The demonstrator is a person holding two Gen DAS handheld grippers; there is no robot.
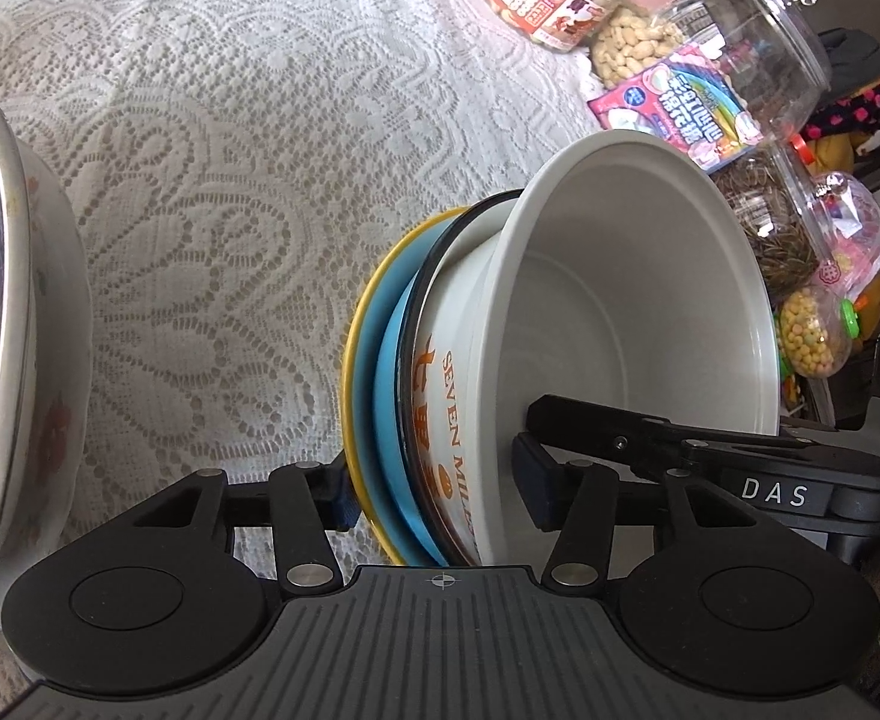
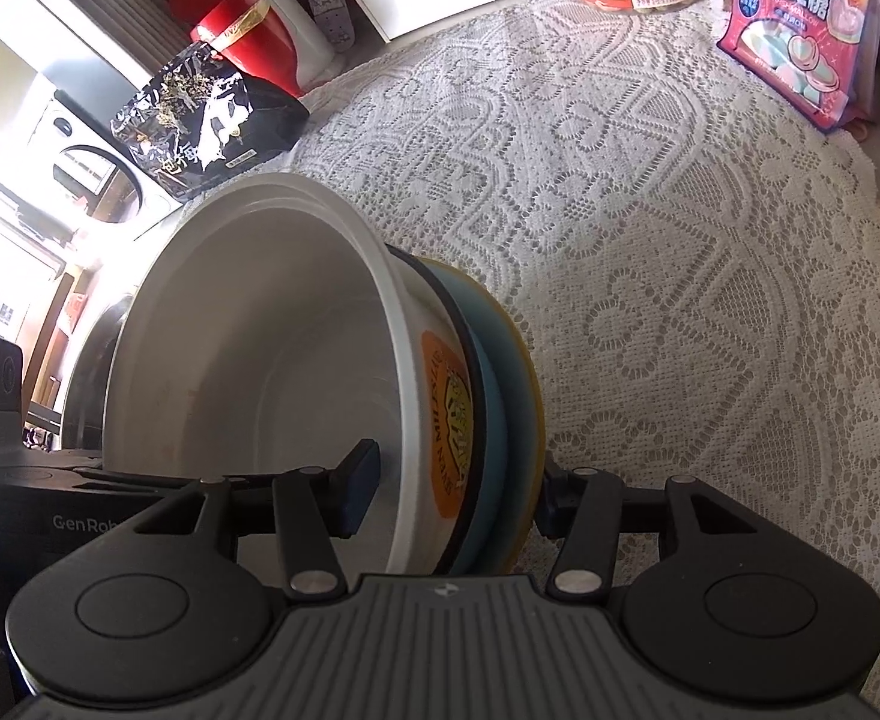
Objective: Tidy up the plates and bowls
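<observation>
White paper bowl (image 1: 638,300) nested on blue (image 1: 389,396) & yellow plates (image 1: 353,372), whole stack tipped on edge above lace cloth (image 1: 200,180). Left gripper (image 1: 434,480) straddles it, jaws wide, pads look clear. Right gripper (image 2: 458,480) clenched on the stack's edge alone. Risk, imo: one-sided pinch, stack pivots, plates slide apart.

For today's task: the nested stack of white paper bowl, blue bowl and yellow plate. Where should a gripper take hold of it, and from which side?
Grip across the layered rims: one finger inside the white paper bowl, the other under the yellow plate, coming in from the stack's edge. The bowl's open mouth admits a finger, and the nested rims clamp together.
</observation>
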